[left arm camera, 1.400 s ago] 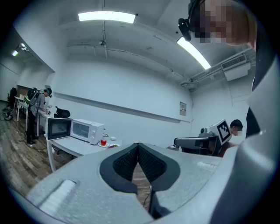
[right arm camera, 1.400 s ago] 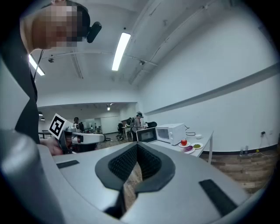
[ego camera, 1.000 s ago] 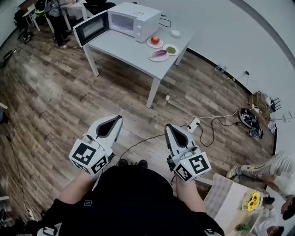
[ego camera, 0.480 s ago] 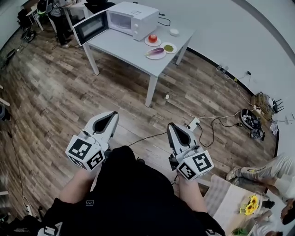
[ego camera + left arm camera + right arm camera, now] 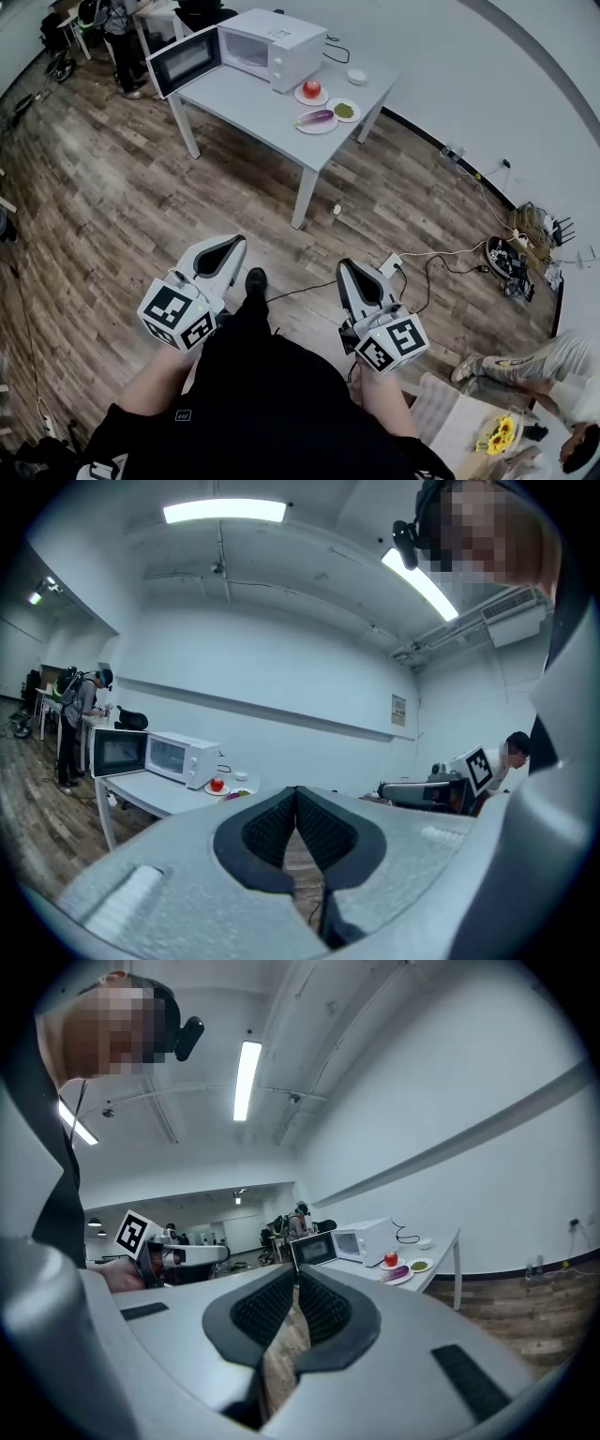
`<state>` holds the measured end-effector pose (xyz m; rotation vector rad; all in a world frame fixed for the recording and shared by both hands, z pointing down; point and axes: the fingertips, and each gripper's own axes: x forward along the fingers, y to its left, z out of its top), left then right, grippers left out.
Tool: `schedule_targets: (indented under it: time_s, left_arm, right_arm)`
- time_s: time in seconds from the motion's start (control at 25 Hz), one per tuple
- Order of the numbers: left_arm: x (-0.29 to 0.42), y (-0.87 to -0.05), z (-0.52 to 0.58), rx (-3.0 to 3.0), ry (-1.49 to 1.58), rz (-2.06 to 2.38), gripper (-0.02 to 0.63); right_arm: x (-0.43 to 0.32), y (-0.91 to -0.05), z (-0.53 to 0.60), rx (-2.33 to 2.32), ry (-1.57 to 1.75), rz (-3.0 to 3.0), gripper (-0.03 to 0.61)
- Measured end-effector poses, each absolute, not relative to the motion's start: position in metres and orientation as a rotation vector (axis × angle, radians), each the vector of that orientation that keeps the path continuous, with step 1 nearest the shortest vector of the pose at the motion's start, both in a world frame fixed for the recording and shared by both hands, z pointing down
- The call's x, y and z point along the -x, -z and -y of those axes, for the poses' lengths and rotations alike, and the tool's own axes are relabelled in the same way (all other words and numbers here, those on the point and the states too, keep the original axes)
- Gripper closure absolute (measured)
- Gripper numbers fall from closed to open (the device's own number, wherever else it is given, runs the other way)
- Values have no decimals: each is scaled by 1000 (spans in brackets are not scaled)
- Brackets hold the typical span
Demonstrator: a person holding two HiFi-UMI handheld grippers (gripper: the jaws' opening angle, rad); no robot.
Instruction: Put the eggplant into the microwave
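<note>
The purple eggplant (image 5: 317, 118) lies on a white plate on the far grey table (image 5: 253, 108). The white microwave (image 5: 272, 39) stands at the table's back, its door (image 5: 185, 59) swung open to the left. Both grippers hang over the wooden floor, well short of the table. My left gripper (image 5: 230, 246) is shut with nothing in it, and so is my right gripper (image 5: 345, 267). The left gripper view shows the microwave (image 5: 181, 757) and eggplant (image 5: 230, 796) small and far off. They also show in the right gripper view: microwave (image 5: 367, 1241), eggplant (image 5: 394, 1274).
A red apple (image 5: 312, 88), a plate of green food (image 5: 344, 110) and a small bowl (image 5: 356, 75) sit near the eggplant. A power strip (image 5: 392, 259) and cables lie on the floor at right. A person (image 5: 114, 33) stands beyond the table; another sits at lower right (image 5: 525, 352).
The view has shifted a little as the person steps; a shoe now shows on the floor between the grippers. Both grippers stay shut at much the same height.
</note>
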<state>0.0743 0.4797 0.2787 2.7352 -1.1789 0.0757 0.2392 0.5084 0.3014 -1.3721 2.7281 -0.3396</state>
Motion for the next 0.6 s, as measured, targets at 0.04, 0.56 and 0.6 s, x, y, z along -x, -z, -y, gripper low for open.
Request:
schedule_targets:
  time_s: [0.04, 0.56, 0.6]
  left_arm:
    - [-74, -280, -474, -2736, -76, 1179, 604]
    - [-46, -286, -342, -2712, -63, 1180, 604]
    - [-43, -285, -329, -2713, -63, 1174, 604]
  right_arm:
    - [-238, -302, -502, 1366, 341, -2736, 560]
    - [-206, -306, -370, 1353, 358, -2777, 560]
    - [-203, -305, -357, 1357, 359, -2779, 560]
